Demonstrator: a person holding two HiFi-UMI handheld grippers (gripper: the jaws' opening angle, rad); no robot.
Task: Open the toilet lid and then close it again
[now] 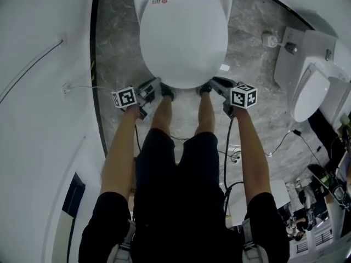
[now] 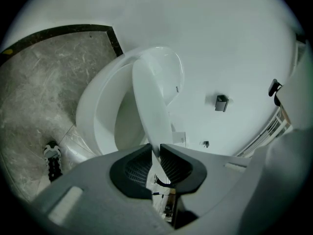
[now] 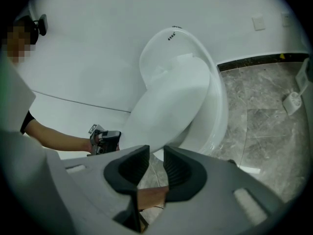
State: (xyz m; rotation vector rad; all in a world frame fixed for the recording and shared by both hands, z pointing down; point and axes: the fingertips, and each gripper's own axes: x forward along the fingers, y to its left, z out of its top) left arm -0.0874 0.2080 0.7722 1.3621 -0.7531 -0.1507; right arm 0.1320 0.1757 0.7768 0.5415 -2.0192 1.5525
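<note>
Grey marble floor (image 1: pixel 258 108) and white walls (image 1: pixel 33 119) enclose a white toilet (image 3: pixel 217 116); a second toilet (image 1: pixel 310 89) stands off to the right. The toilet lid (image 2: pixel 149 106) is partly raised, its front edge clamped by the left gripper (image 2: pixel 157 151). The right gripper (image 3: pixel 155 155), jaws slightly parted and empty, sits just below that edge.

the toilet lid (image 1: pixel 184 43) looks glossy smooth white plastic, the floor (image 1: pixel 258 92) polished veined grey stone.

Left hand-held gripper (image 2: pixel 155 153) closed, right hand-held gripper (image 3: pixel 156 155) slightly agape
</note>
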